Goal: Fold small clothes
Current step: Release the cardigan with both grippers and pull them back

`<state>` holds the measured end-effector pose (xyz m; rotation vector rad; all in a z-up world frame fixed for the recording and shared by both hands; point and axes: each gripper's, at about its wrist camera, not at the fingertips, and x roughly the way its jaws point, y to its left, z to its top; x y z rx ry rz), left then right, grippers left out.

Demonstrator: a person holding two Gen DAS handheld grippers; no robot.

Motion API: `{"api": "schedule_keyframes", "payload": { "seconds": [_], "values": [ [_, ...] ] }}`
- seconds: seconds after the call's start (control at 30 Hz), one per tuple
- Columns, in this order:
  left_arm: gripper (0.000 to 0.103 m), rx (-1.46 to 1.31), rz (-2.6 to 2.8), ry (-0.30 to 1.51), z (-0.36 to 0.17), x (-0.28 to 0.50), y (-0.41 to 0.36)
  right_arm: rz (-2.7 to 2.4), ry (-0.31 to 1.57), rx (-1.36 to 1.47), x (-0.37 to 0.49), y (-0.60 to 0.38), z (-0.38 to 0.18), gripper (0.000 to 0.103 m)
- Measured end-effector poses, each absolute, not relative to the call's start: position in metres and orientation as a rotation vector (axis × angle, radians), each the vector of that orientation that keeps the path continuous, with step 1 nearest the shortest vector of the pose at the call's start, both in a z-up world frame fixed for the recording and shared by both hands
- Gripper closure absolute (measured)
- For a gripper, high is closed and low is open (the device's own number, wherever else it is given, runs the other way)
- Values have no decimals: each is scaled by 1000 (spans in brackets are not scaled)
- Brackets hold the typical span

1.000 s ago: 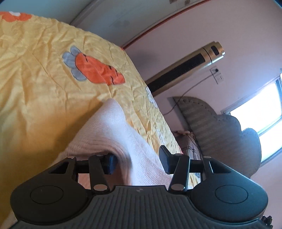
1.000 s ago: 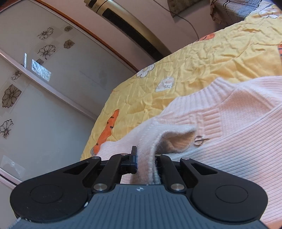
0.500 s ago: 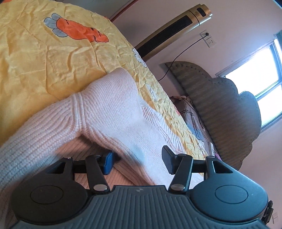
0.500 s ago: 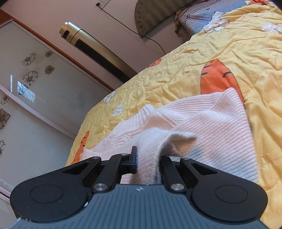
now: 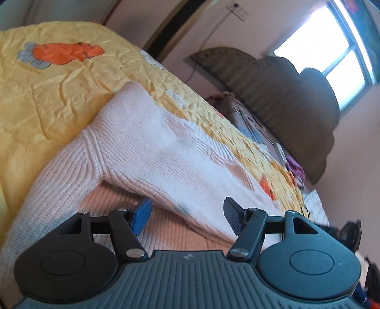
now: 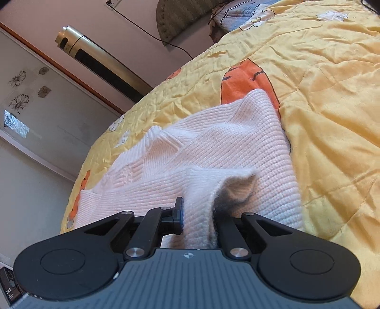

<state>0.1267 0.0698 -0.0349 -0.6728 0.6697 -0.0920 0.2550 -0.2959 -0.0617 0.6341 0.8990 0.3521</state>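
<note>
A pale pink knitted sweater [image 5: 154, 154] lies on a yellow bedspread [image 5: 47, 95] printed with orange carrots. My left gripper [image 5: 187, 210] hovers just over the sweater's near part. Its jaws are opening, and the knit lies between and under the fingers without being pressed. In the right wrist view the sweater [image 6: 213, 147] lies partly folded on the bedspread [image 6: 320, 107]. My right gripper [image 6: 198, 214] is shut on a bunched fold of its edge, held low over the garment.
A padded headboard [image 5: 285, 95] and a bright window [image 5: 344, 59] are beyond the bed. A tall gold and black tower unit [image 6: 102, 64] stands by the wall with a cable. A flower-patterned sliding door [image 6: 23, 95] is to the left. A pillow [image 6: 237, 12] lies near the head.
The left jaws have widened and let the sweater's fold drop flat, and the left view has rolled. The right gripper has carried its pinched fold across the sweater and lower.
</note>
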Motion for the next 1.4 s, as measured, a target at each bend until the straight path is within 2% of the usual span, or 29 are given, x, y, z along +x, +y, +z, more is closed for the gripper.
{"api": "schedule_keyframes", "payload": {
  "seconds": [0.07,0.13,0.17,0.27,0.33,0.4,0.47,0.6,0.67,0.77,0.87,0.9,0.93,0.97,1.0,1.07,1.1,1.13,1.2,1.23,1.33,1.4],
  "values": [
    [36,-591,-138,641,-21,112,74,342,888,652,251,-302,-54,80],
    [36,-493,-142,581,-2,102,78,348,848,676,242,-317,-41,55],
    [36,-457,-128,550,5,100,79,345,815,680,237,-323,-35,51],
    [35,-408,-72,440,23,114,81,280,739,605,230,-333,-14,51],
    [30,-421,-40,420,21,136,82,209,668,531,227,-330,0,51],
    [31,-398,-2,466,10,164,74,264,664,541,232,-320,5,49],
    [31,-357,-2,521,-4,187,62,346,735,540,242,-302,-1,40],
    [31,-252,39,694,-48,217,38,358,842,424,254,-268,-26,39],
    [29,-198,42,668,-63,213,33,331,883,374,256,-264,-46,43],
    [25,-179,29,664,-67,211,31,385,786,399,239,-274,-59,46],
    [21,-166,17,664,-69,214,32,368,762,455,233,-285,-66,61],
    [21,-162,17,666,-68,214,31,358,760,452,233,-286,-68,72],
    [21,-158,13,671,-66,213,31,343,764,447,233,-289,-70,89],
    [21,-159,15,675,-61,209,33,323,775,452,235,-295,-72,98],
    [21,-162,26,672,-56,203,35,334,785,493,237,-303,-74,102],
    [21,-173,48,651,-46,185,41,326,805,599,233,-318,-73,102],
    [21,-186,35,634,-41,174,45,299,799,611,226,-321,-69,100],
    [21,-194,15,622,-38,167,47,288,782,610,218,-322,-62,89],
    [21,-186,-12,609,-35,160,45,307,727,592,201,-318,-49,74],
    [21,-175,-20,603,-35,160,41,316,705,574,196,-314,-43,62],
    [21,-159,-43,628,-40,169,31,373,696,561,198,-300,-33,48],
    [21,-163,-34,679,-50,178,28,376,734,536,208,-291,-35,42]
  ]
}}
